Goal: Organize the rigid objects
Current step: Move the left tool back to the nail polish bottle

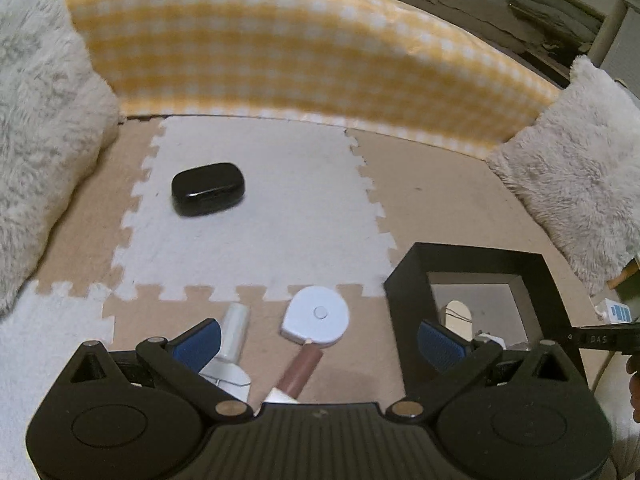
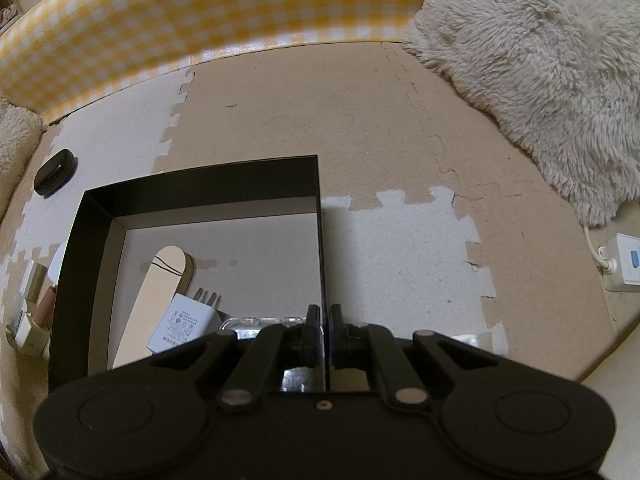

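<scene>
My right gripper [image 2: 324,320] has its jaws clamped on the right wall of the matte black box [image 2: 200,178], which sits on the foam floor mat [image 2: 400,120]. My left gripper [image 1: 320,340], jaws wide and empty, tilts down over a white round tape measure [image 1: 316,316] beside the box's left wall.

A black open-topped box [image 2: 200,184] is sitting on the foam floor mat, holding a white charger [image 2: 180,322] and a beige oval-ended board [image 2: 160,296]. Left of the box, a white round tape measure [image 1: 316,316], a brown tube [image 1: 300,372] and a black case [image 1: 208,188] are lying loose.
</scene>
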Demonstrator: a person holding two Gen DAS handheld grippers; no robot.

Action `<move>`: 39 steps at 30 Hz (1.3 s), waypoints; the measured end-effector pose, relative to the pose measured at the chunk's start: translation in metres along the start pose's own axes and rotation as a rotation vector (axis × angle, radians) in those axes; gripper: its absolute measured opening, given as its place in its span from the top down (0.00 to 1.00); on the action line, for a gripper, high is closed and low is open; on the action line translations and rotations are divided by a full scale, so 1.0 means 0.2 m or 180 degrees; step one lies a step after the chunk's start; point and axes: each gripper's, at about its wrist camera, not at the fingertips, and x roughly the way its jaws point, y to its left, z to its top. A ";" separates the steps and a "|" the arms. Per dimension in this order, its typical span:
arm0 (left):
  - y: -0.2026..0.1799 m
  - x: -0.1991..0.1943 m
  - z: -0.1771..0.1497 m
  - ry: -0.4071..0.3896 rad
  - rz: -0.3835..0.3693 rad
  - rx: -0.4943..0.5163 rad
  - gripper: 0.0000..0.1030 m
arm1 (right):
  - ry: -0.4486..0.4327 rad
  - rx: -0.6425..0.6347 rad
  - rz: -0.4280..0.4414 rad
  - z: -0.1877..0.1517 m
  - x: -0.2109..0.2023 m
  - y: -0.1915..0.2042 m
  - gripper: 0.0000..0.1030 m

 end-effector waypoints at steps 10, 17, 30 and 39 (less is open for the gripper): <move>0.14 0.08 -0.07 0.0241 0.0755 0.0207 0.07 | 0.0000 -0.0006 -0.0005 0.00 0.00 0.00 0.96; 0.20 0.14 -0.13 0.0492 0.0940 0.0300 0.06 | -0.0001 -0.0003 -0.0006 0.00 0.00 0.00 0.95; 0.02 0.09 -0.18 0.0542 0.0423 0.0668 0.31 | 0.0000 -0.0003 -0.0005 0.00 0.00 0.00 0.95; -0.09 0.13 -0.21 0.0635 0.0007 0.0894 0.53 | 0.0001 0.0001 -0.0001 0.00 0.00 0.00 0.94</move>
